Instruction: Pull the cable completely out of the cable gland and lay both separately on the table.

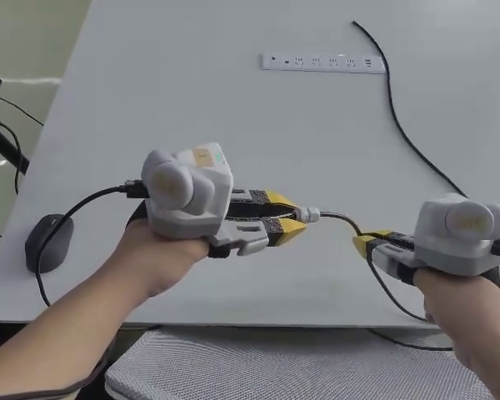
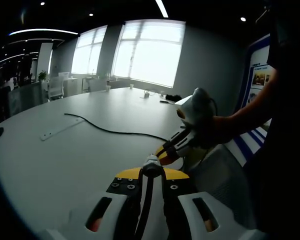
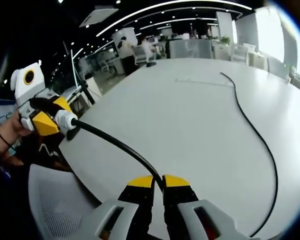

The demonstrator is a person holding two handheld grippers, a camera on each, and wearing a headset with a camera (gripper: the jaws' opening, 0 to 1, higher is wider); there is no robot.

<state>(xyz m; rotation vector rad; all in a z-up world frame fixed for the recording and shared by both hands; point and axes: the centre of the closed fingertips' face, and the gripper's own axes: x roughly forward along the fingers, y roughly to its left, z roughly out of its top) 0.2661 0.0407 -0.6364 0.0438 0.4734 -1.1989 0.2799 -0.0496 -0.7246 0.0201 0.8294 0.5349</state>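
In the head view we see our left gripper (image 1: 287, 218) just below centre, pointing toward 3 o'clock, its jaws drawn narrow and clamped on the cable gland (image 1: 309, 215), whose white end pokes out past the yellow tips. The black cable (image 1: 340, 219) leaves that end toward 4 o'clock and runs in a shallow sag to our right gripper (image 1: 365, 243), low at 4 o'clock, whose jaws are pinched tight on it. The right gripper view shows the cable entering the gland at 9 o'clock, so the two are not apart. Both grippers hang above the near edge of the grey table (image 1: 192, 117), with neither the gland nor the held stretch of cable touching it. A white power strip (image 1: 321, 62) lies far across the table at 12 o'clock, and its black cord (image 1: 408, 137) trails toward 4 o'clock. A dark mouse (image 1: 48, 240) rests at 9 o'clock near the table's left edge. A mesh chair seat (image 1: 258, 362) sits at 6 o'clock.
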